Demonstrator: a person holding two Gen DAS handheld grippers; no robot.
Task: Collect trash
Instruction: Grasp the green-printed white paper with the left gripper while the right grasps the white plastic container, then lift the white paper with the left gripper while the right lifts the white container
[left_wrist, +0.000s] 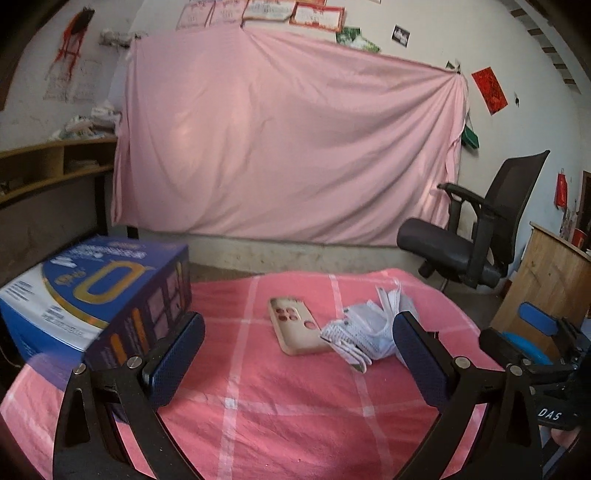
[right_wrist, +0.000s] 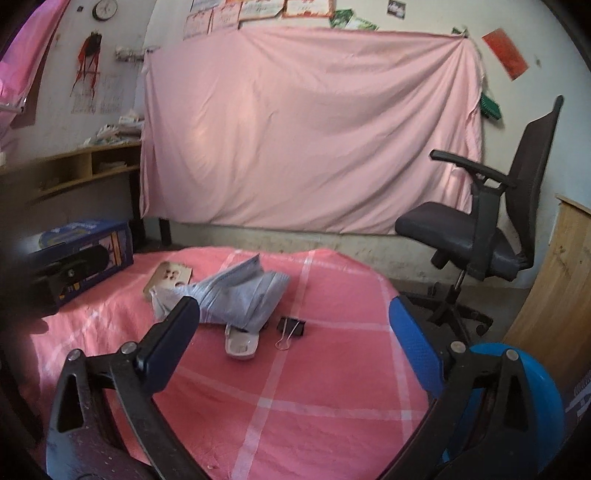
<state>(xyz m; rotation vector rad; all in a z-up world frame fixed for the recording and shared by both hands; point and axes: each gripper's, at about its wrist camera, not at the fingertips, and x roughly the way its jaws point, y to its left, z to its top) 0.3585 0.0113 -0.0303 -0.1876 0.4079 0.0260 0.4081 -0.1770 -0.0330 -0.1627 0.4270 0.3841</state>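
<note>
Both tongs gape empty: left gripper before phone case; right gripper before crumpled mesh bag and binder clip.

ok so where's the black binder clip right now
In the right wrist view, the black binder clip lies on the pink checked cloth, just right of the crumpled white wrapper; the left wrist view doesn't show it.

Only "DAS" reads, white on the black strap at lower right.
</note>
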